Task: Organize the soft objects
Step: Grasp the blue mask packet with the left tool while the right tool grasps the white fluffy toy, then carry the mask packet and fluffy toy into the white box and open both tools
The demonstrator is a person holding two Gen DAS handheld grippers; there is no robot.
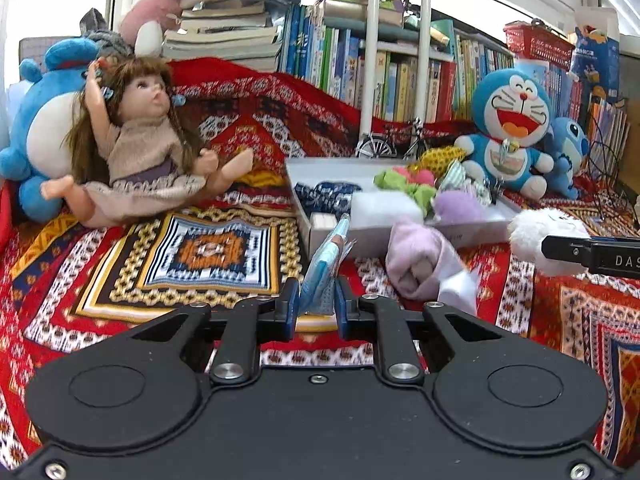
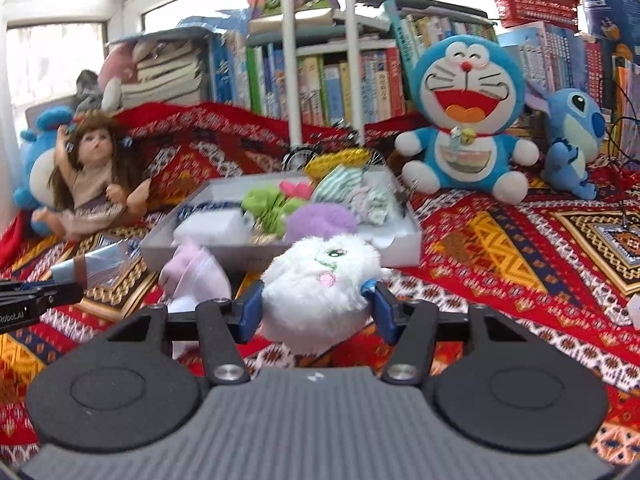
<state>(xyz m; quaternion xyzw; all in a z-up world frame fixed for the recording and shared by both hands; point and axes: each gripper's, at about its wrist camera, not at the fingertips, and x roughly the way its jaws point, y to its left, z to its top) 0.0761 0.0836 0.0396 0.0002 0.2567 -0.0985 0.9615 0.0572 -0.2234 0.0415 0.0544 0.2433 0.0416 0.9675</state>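
Note:
My left gripper (image 1: 317,300) is shut on a light blue packet in clear wrap (image 1: 326,268), held just in front of the white box (image 1: 320,166). My right gripper (image 2: 316,306) is shut on a white fluffy plush ball (image 2: 320,280) with a stitched face, held near the box's front wall (image 2: 400,250). The box holds several soft items: a purple plush (image 2: 320,220), green and pink cloth (image 2: 272,200), a dark blue patterned cloth (image 1: 326,196). A pink rolled cloth (image 1: 420,260) lies on the patterned red blanket in front of the box.
A doll (image 1: 144,140) sits at the left against a blue plush (image 1: 40,120). A Doraemon plush (image 2: 464,120) and a Stitch plush (image 2: 572,140) sit at the right. Books line the back; a small model bicycle (image 1: 392,142) stands behind the box.

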